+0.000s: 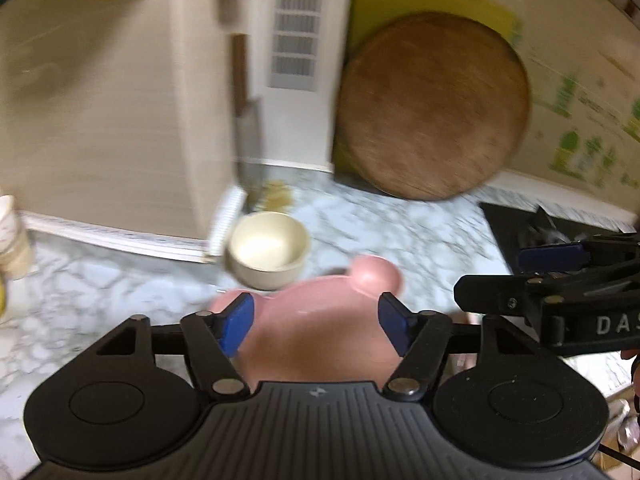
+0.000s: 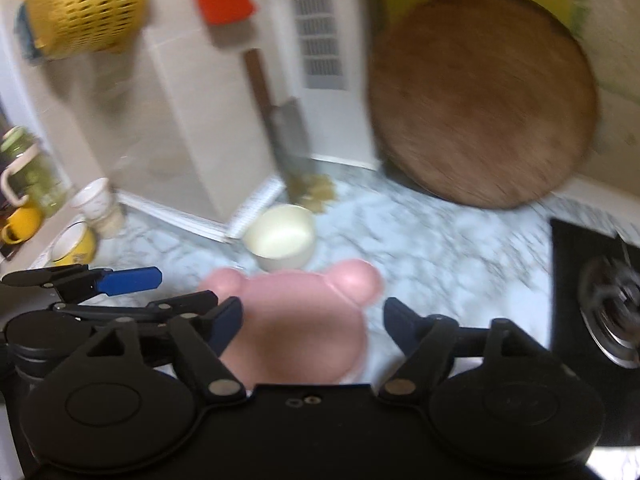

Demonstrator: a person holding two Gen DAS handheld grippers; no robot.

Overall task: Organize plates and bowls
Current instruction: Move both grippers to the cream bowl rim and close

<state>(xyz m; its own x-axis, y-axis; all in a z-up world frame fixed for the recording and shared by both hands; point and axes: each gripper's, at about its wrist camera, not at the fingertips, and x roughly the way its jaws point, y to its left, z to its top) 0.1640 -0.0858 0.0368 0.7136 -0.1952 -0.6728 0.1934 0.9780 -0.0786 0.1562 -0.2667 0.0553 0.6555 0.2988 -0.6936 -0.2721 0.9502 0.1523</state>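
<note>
Left gripper: fingers spread wide, nothing pinched. Right gripper: fingers likewise spread, nothing pinched. A pink bear-eared plate is seen lying on the marble counter, below and between the fingers of both grippers, untouched by the pads. A cream bowl is seen upright just beyond the plate's ears, ahead of the fingertips. A round wooden board is leaned against the wall far ahead, to the right
</note>
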